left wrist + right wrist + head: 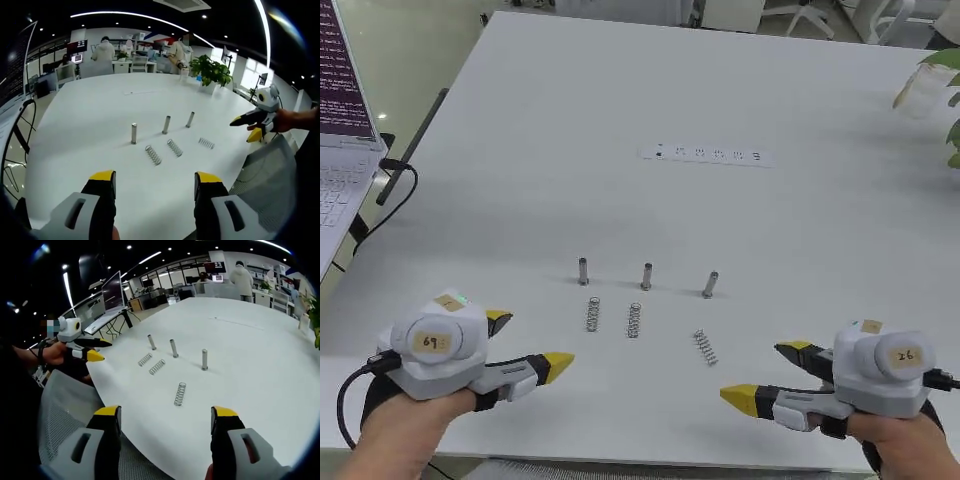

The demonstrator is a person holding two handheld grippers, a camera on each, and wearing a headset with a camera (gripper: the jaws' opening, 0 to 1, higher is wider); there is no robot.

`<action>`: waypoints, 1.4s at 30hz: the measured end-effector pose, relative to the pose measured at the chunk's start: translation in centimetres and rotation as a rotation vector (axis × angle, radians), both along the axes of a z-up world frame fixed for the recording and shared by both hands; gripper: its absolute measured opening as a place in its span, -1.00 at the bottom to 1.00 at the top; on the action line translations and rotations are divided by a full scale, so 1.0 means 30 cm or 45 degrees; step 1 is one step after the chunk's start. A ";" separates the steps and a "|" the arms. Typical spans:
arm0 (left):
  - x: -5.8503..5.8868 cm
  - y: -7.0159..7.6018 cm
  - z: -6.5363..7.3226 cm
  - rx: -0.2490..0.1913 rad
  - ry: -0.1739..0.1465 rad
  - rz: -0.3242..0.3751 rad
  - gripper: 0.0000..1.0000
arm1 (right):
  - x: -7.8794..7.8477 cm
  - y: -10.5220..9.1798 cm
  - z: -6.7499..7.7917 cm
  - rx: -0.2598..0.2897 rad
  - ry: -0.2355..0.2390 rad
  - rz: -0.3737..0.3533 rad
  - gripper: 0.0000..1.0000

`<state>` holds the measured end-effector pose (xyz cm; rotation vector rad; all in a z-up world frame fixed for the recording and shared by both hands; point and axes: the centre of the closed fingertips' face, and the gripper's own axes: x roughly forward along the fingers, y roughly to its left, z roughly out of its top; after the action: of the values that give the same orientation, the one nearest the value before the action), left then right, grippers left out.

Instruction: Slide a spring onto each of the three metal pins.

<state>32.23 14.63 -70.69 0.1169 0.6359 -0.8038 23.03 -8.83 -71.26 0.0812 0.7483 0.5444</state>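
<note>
Left gripper (530, 341): hovering wide open, empty. Left pin (583, 271), middle pin (646, 277), right pin (710, 285): standing bare. Left spring (592, 314), middle spring (634, 320), right spring (705, 347): lying loose between pins and the tabletop's (620, 110) near edge. Right gripper (765, 371): gaping, empty. Nothing fitted yet.

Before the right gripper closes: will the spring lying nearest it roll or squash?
Probably rolls: the spring lies on its side on the smooth white table. Likely squashes if pinched end to end, being an open wire coil. Looks light, so a nudge may skid it.
</note>
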 end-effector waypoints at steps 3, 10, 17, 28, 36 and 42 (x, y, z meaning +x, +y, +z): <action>0.020 -0.018 -0.007 -0.003 0.006 0.000 0.17 | 0.000 -0.004 0.001 0.008 0.001 -0.004 0.45; 0.044 -0.060 -0.011 0.001 0.008 -0.006 0.11 | -0.004 -0.005 -0.002 0.010 0.007 -0.010 0.47; 0.071 -0.089 -0.032 -0.011 0.030 0.004 0.05 | -0.009 -0.004 0.003 0.020 0.008 -0.014 0.47; 0.094 -0.119 -0.064 -0.004 0.049 0.013 0.02 | -0.012 -0.004 0.004 0.034 0.005 -0.021 0.48; 0.123 -0.141 -0.097 0.001 0.074 0.032 -0.04 | -0.018 -0.002 0.006 0.033 0.011 -0.015 0.47; 0.137 -0.151 -0.120 0.012 0.087 0.037 -0.10 | -0.016 -0.008 0.007 0.038 0.007 -0.032 0.46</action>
<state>36.34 10.10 -74.30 0.0889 0.7048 -0.7792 22.56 -9.06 -71.04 0.1200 0.7438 0.5320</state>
